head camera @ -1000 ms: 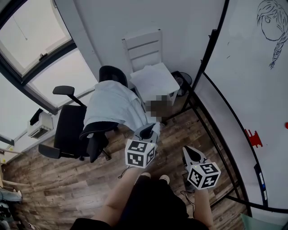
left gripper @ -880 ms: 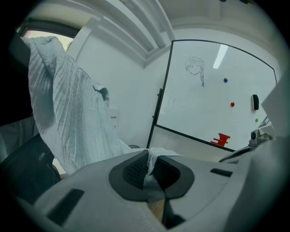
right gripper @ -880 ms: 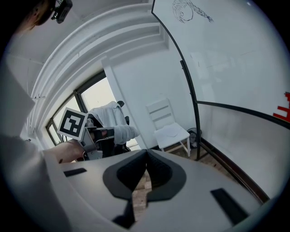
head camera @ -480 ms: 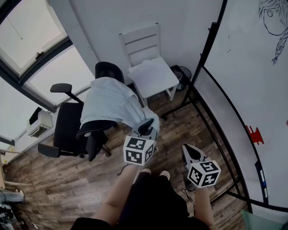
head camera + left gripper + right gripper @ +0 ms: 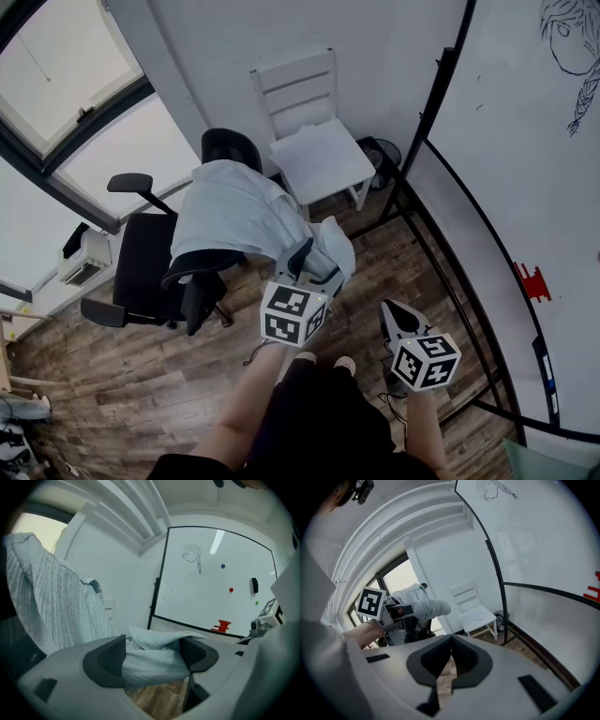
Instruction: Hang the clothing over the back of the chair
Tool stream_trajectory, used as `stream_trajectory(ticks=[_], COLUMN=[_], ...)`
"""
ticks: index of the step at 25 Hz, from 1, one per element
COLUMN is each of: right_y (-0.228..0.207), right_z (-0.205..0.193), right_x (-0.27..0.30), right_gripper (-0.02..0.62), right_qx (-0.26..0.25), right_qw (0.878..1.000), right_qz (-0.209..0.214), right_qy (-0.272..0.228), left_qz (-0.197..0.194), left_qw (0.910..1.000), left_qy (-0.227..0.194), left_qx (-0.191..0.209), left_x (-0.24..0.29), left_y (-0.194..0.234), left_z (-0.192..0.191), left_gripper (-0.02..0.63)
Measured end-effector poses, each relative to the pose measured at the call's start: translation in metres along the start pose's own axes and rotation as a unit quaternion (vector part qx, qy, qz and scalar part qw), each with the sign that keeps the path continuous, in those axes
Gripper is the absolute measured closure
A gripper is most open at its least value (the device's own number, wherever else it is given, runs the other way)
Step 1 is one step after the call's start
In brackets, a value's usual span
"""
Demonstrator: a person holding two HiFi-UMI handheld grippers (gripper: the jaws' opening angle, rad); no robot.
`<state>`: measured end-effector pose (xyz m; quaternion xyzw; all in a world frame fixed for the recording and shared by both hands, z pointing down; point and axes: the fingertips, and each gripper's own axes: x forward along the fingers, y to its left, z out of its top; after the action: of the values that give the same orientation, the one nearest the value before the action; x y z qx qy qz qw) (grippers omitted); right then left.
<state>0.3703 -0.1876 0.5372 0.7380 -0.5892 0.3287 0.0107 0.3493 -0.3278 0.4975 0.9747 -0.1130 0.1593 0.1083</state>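
Observation:
A pale blue garment hangs over the back of the black office chair, and its free end reaches my left gripper. In the left gripper view that end lies bunched between the jaws of the left gripper, which have just been opening; the pads stand wide apart with the cloth loose between them. My right gripper is held low on the right, away from the chair; in its own view the right gripper is shut on nothing.
A white wooden chair with a white sheet on its seat stands by the wall behind the office chair. A whiteboard on a black frame runs along the right. Windows fill the left side. The floor is wood plank.
The left gripper's jaws have opened, and the garment's end has puffed out wider round them. The right gripper has stayed where it was.

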Motion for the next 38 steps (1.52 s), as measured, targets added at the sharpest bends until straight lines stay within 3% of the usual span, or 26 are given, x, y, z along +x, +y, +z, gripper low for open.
stream_trajectory(ticks=[4, 8, 12, 14, 20, 28, 30, 34, 38], right_y=[0.002, 0.003, 0.004, 0.004, 0.007, 0.011, 0.012, 0.014, 0.02], right_z=[0.0, 0.0, -0.003, -0.004, -0.008, -0.011, -0.011, -0.009, -0.007], right_x=[0.001, 0.0, 0.001, 0.001, 0.004, 0.004, 0.004, 0.002, 0.0], right_gripper=[0.595, 0.595, 0.595, 0.594, 0.595, 0.595, 0.595, 0.595, 0.595], right_qx=[0.0, 0.0, 0.002, 0.002, 0.002, 0.005, 0.005, 0.005, 0.004], right_qw=[1.0, 1.0, 1.0, 1.0, 1.0, 1.0, 1.0, 1.0, 1.0], right_qz=[0.002, 0.002, 0.002, 0.003, 0.006, 0.008, 0.008, 0.008, 0.012], right_qy=[-0.001, -0.001, 0.001, 0.004, 0.007, 0.006, 0.004, -0.002, -0.009], left_qz=[0.007, 0.036, 0.059, 0.07, 0.112, 0.097, 0.09, 0.083, 0.052], left_qw=[0.9991, 0.9856, 0.979, 0.9716, 0.9377, 0.9288, 0.9197, 0.8927, 0.8814], left_qy=[0.033, 0.128, 0.154, 0.172, 0.215, 0.221, 0.225, 0.226, 0.244], left_qx=[0.025, 0.105, 0.12, 0.146, 0.249, 0.281, 0.309, 0.381, 0.401], left_x=[0.003, 0.011, 0.009, 0.009, 0.007, 0.002, -0.002, -0.01, -0.017], left_y=[0.002, 0.021, 0.039, 0.047, 0.076, 0.067, 0.06, 0.048, 0.037], left_z=[-0.01, -0.045, -0.067, -0.078, -0.097, -0.093, -0.089, -0.068, -0.055], left_gripper=[0.265, 0.248, 0.247, 0.247, 0.247, 0.249, 0.249, 0.249, 0.249])
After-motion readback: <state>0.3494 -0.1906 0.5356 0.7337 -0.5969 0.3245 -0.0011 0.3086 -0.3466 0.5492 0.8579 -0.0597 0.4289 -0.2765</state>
